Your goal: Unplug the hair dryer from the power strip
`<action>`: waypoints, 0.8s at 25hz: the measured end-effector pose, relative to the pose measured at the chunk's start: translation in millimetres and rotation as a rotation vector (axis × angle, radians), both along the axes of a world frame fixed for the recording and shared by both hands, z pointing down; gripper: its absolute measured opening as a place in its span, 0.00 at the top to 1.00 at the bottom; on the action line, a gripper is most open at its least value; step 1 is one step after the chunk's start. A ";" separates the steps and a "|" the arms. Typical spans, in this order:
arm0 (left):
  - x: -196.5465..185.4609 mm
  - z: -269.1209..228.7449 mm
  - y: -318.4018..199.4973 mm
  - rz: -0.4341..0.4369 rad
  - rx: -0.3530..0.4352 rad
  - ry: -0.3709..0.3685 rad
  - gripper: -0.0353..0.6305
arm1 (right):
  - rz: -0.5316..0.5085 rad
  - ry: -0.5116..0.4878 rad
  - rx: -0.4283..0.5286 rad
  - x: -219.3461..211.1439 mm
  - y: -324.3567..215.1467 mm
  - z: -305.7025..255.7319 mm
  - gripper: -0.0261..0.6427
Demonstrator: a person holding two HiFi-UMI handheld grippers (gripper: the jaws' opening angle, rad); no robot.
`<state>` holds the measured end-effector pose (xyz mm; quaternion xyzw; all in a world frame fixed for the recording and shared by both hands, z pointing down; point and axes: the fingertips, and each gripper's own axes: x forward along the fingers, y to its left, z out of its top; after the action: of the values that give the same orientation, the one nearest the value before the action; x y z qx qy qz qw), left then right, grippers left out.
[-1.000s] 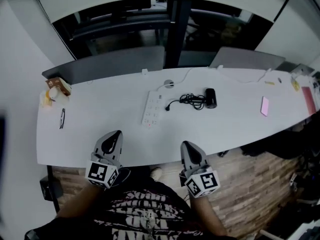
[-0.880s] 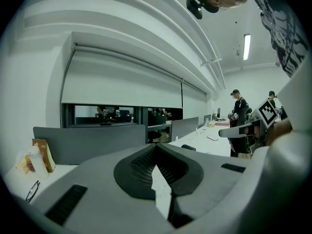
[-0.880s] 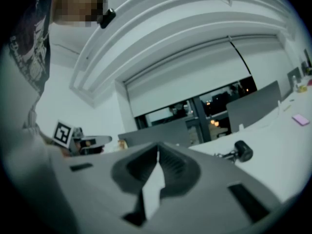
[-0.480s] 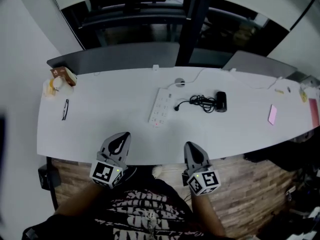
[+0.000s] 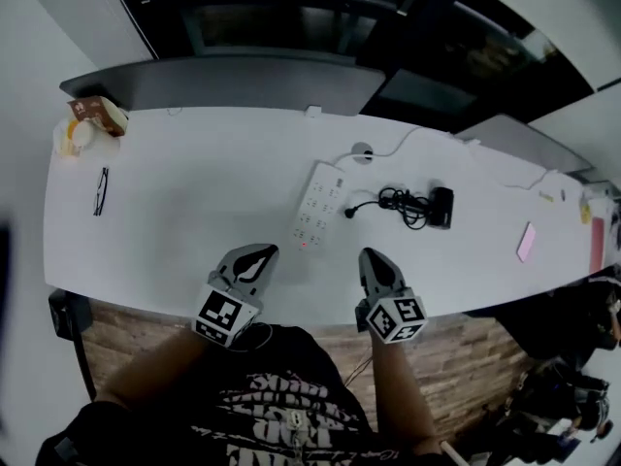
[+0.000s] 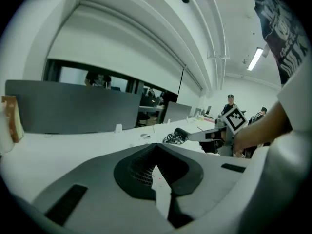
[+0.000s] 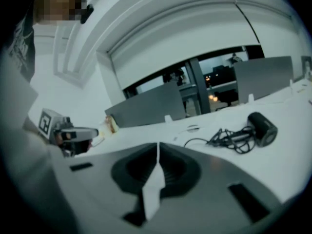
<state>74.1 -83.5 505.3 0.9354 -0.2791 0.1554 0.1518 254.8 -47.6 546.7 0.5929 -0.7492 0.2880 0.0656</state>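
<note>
A white power strip (image 5: 318,211) lies lengthwise near the middle of the white table (image 5: 194,202). To its right lie a black hair dryer (image 5: 441,207) and its bunched black cord (image 5: 406,205). The black plug (image 5: 351,212) sits at the strip's right edge; I cannot tell whether it is seated in a socket. My left gripper (image 5: 260,253) and right gripper (image 5: 370,257) hover over the table's front edge, short of the strip, both shut and empty. The right gripper view shows the dryer (image 7: 261,126) and cord (image 7: 230,138) ahead to the right of the right gripper (image 7: 158,146). The left gripper (image 6: 156,147) points across the table.
Dark glasses (image 5: 100,190) and a snack box with a cup (image 5: 87,119) lie at the table's left end. A pink item (image 5: 527,243) rests far right. A white cable runs from the strip to a round grommet (image 5: 362,151). Grey partitions (image 5: 223,81) stand along the back edge.
Both grippers have come down and forward, from in front of the table's near edge to over it. The view has tilted; the strip and dryer lie as before.
</note>
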 end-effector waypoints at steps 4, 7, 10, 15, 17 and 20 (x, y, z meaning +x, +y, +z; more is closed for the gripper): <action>25.8 52.1 -20.5 0.084 -0.096 -0.049 0.91 | -0.039 0.012 -0.077 13.3 -41.9 56.3 0.91; 42.2 73.6 -33.8 0.109 -0.119 -0.025 0.91 | -0.072 0.002 -0.151 17.2 -65.0 86.4 0.71; 61.2 94.0 -39.0 0.144 -0.145 -0.034 0.91 | -0.093 0.013 -0.162 24.0 -84.0 97.8 0.69; 86.4 124.3 -36.3 0.169 -0.198 -0.068 0.91 | -0.134 0.004 -0.155 27.3 -109.8 113.1 0.70; 91.9 132.2 -36.4 0.157 -0.212 -0.076 0.91 | -0.151 -0.019 -0.157 22.7 -113.7 117.0 0.79; 97.4 138.2 -36.4 0.146 -0.220 -0.071 0.91 | -0.140 -0.104 -0.142 19.8 -120.7 106.4 0.84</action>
<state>171.4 -119.8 643.6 0.9248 -0.1968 0.2287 0.2319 274.7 -168.3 653.1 0.5171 -0.7689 0.3655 0.0884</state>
